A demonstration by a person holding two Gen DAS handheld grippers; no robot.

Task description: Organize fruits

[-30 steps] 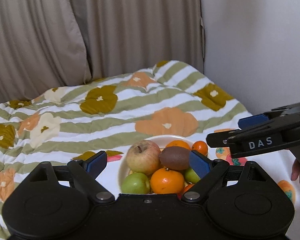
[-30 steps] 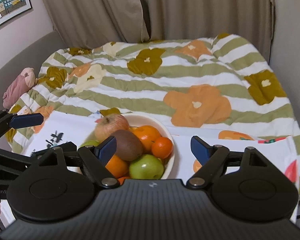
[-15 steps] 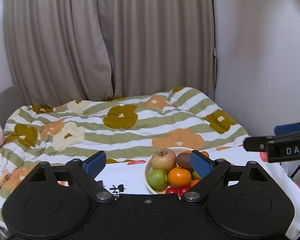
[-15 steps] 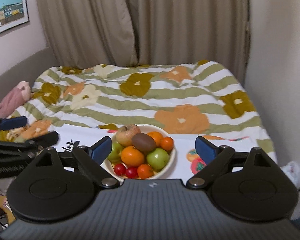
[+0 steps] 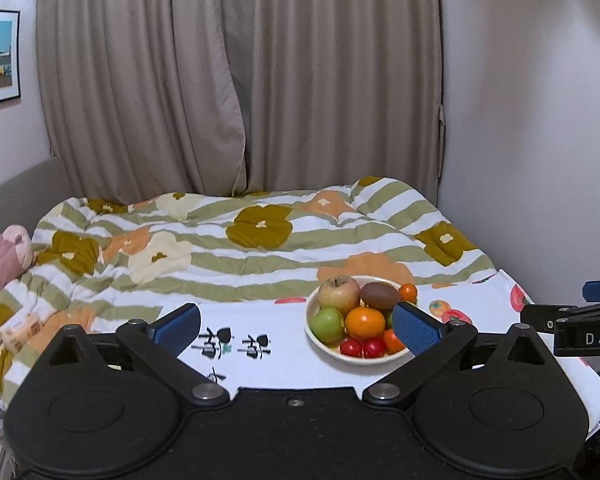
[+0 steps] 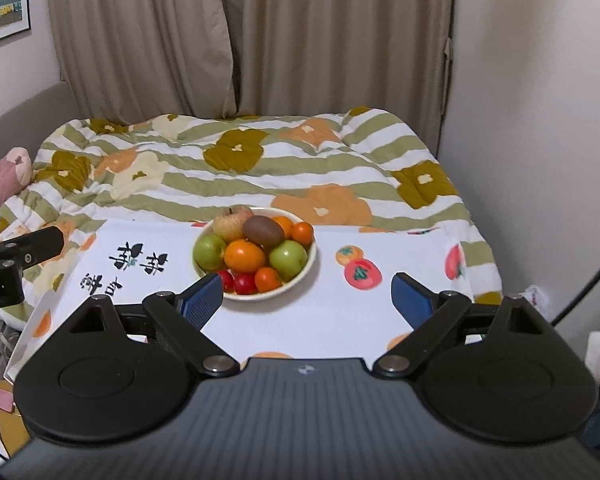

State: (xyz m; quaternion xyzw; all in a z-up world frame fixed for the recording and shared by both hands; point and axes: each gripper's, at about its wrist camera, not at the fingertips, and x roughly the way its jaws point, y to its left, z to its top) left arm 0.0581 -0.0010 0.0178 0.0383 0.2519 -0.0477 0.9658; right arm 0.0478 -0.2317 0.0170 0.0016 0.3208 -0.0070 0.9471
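a white printed cloth (image 6: 332,320) covers a table beside the striped floral duvet (image 6: 260,176) and beige curtains (image 6: 260,32); the fruit bowl (image 6: 306,270) sits on it. left gripper (image 5: 296,326) and right gripper (image 6: 306,294) have just been opening, both spread wide, empty.

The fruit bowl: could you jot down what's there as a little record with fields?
bowl: white, on a printed white cloth over a striped floral quilt
fruit on top: reddish apple, brown kiwi
front row: red cherry tomatoes
other fruit: green apples, oranges
left hand-held gripper: open, empty
right hand-held gripper: open, empty
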